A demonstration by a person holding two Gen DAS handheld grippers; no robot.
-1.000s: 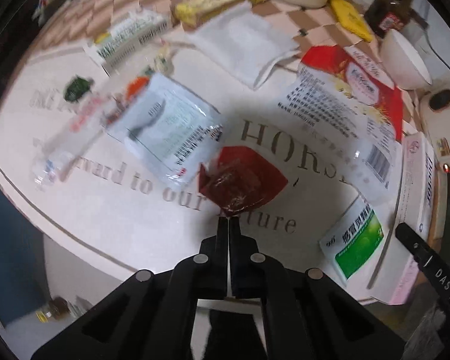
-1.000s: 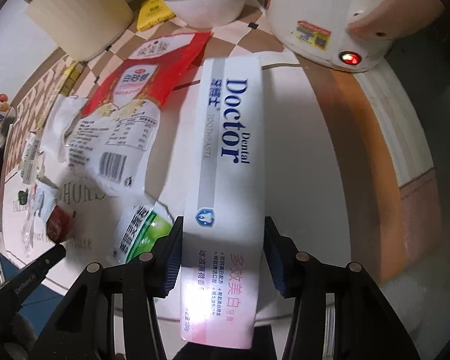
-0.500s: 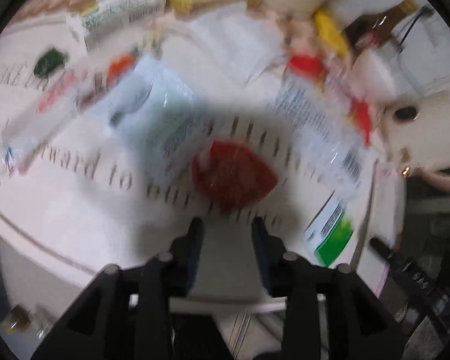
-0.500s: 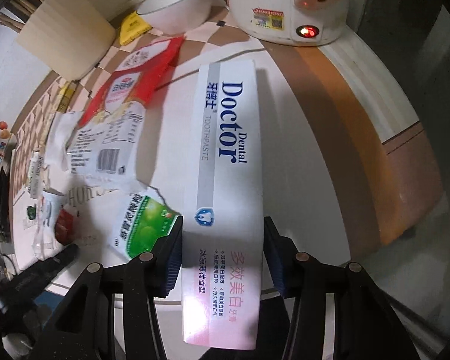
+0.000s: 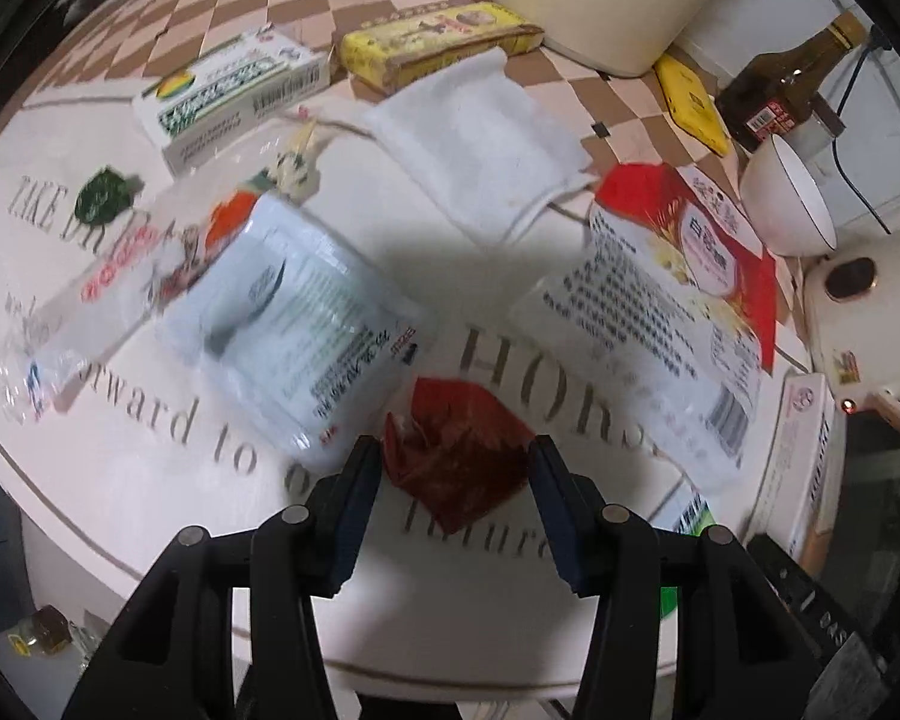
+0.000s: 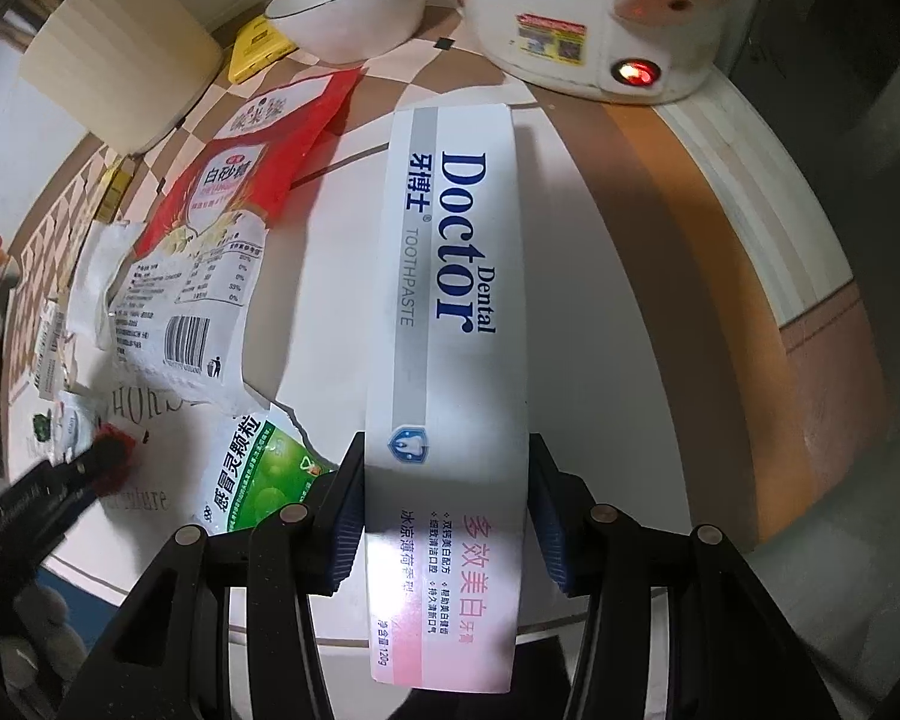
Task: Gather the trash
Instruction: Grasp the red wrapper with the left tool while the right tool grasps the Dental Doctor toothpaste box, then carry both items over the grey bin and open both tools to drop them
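- Left gripper (image 5: 456, 468): jaws spread, pointing steeply down at the tabletop (image 5: 150, 480) near its front edge. Nothing pinched; the pads stand either side of a crumpled red wrapper (image 5: 462, 456) without visibly pressing it.
- Red wrapper: lies flat on the tabletop, directly ahead of and between the left fingertips, just beside the corner of a white printed pouch (image 5: 288, 324) to its left. No clear long axis; roughly as wide as the jaw gap.
- Further along the tabletop to the right: red-and-white sugar bag (image 5: 672, 294), then a green-and-white sachet (image 6: 258, 468) at the front edge.
- Right gripper (image 6: 447, 498): closed across the width of a toothpaste box (image 6: 450, 300), pads on both long sides. The box's long axis runs straight away from the gripper toward the kettle (image 6: 594, 18) at the back right corner.
- Judgement: the left hand is the nearer to the red wrapper by far; the next move turns on closing squarely, with the pouch corner kept out of the jaws.
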